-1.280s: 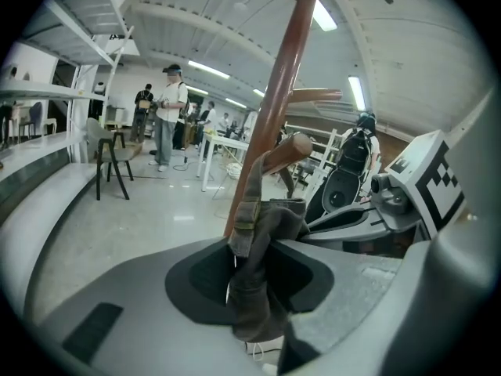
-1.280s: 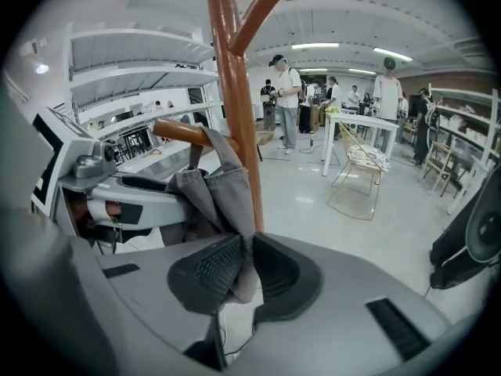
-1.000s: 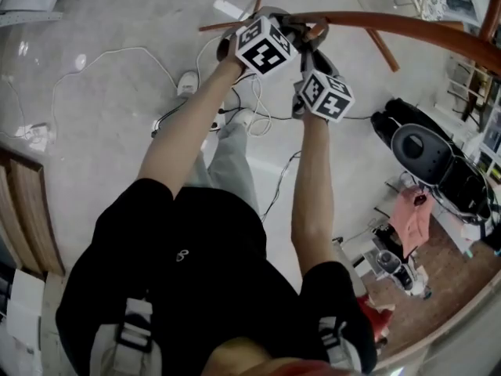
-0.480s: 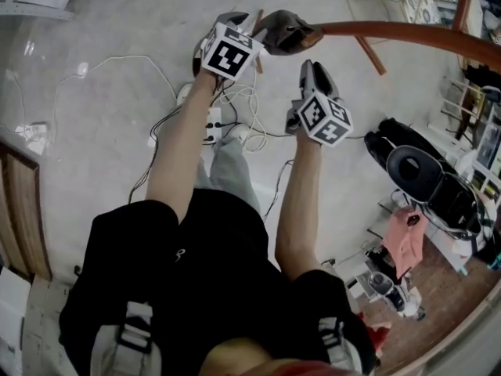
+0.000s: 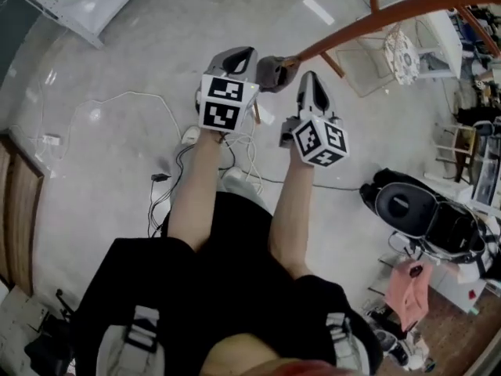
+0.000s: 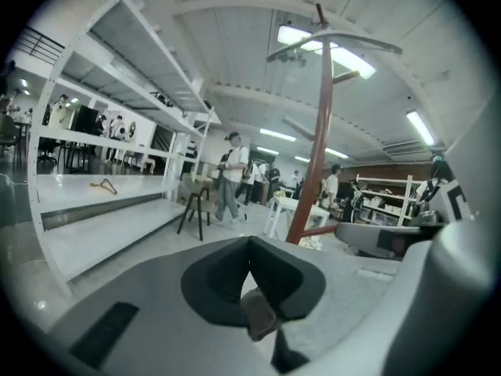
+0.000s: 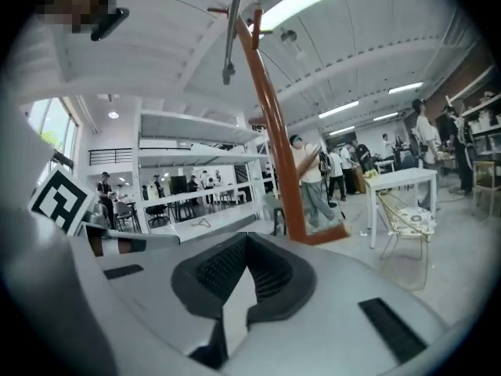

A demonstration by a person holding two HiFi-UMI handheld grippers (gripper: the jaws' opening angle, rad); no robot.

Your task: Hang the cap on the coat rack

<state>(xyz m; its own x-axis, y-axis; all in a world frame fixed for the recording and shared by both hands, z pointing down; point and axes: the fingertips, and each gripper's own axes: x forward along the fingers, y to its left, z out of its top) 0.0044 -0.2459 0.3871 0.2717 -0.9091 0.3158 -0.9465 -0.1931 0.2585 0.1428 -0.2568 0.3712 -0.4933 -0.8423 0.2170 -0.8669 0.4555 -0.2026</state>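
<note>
In the head view the grey-brown cap (image 5: 272, 73) sits on the near end of the coat rack's red-brown pole (image 5: 368, 20), with a short peg (image 5: 332, 64) just behind it. My left gripper (image 5: 243, 53) is close on the cap's left and my right gripper (image 5: 311, 79) close on its right. Neither touches it. Both are shut with nothing between the jaws, as the left gripper view (image 6: 250, 245) and the right gripper view (image 7: 247, 241) also show. The pole (image 6: 315, 139) rises ahead in the left gripper view, and the same pole (image 7: 274, 131) shows in the right gripper view.
Cables and a power strip (image 5: 235, 143) lie on the floor by my feet. A black machine (image 5: 415, 210) stands at the right, a wire chair (image 5: 387, 53) beyond the rack. White shelving (image 6: 117, 131), a white table (image 7: 399, 180) and several people (image 6: 232, 175) fill the background.
A second ago both grippers were up against the cap at the pole's end. They have let go and drawn apart and back. The cap stays on the pole.
</note>
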